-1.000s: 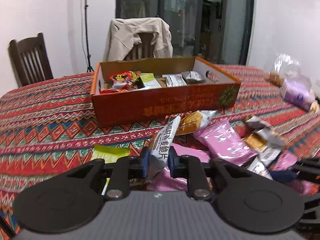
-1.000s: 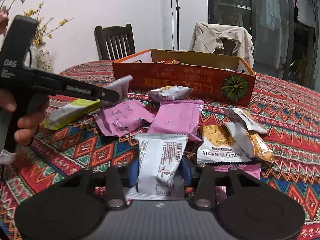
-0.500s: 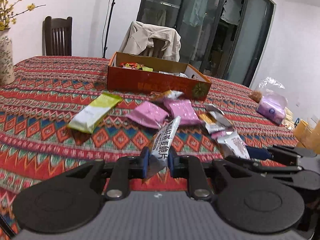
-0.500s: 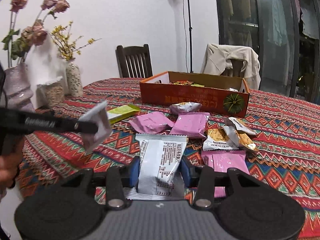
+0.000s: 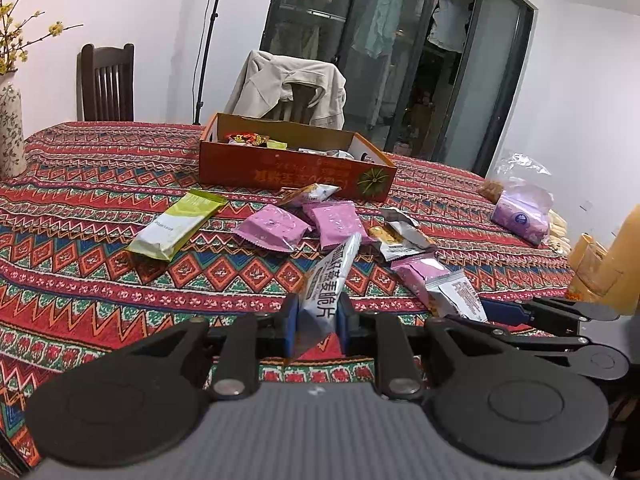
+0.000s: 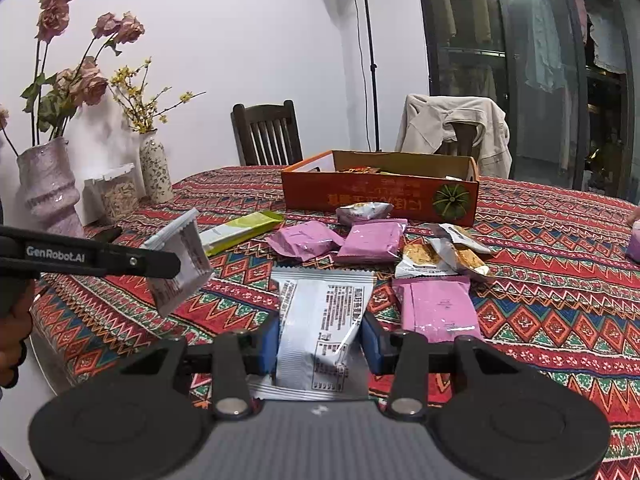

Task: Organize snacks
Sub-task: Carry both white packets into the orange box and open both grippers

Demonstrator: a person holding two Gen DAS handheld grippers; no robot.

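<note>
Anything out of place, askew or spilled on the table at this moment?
Nothing spilled or damaged. Loose snack packets lie scattered, some overlapping, on the tablecloth in front of the orange box. Each hand-held gripper, left and right, grips a white packet.

Both grippers have drawn back from the orange box [image 5: 296, 168], which now looks smaller and farther away. The left gripper [image 5: 318, 320] has carried its white packet [image 5: 328, 284] away from the pile. The right gripper [image 6: 320, 344] has lifted its grey-white packet [image 6: 324, 320] above the table [image 6: 560, 280].
</note>
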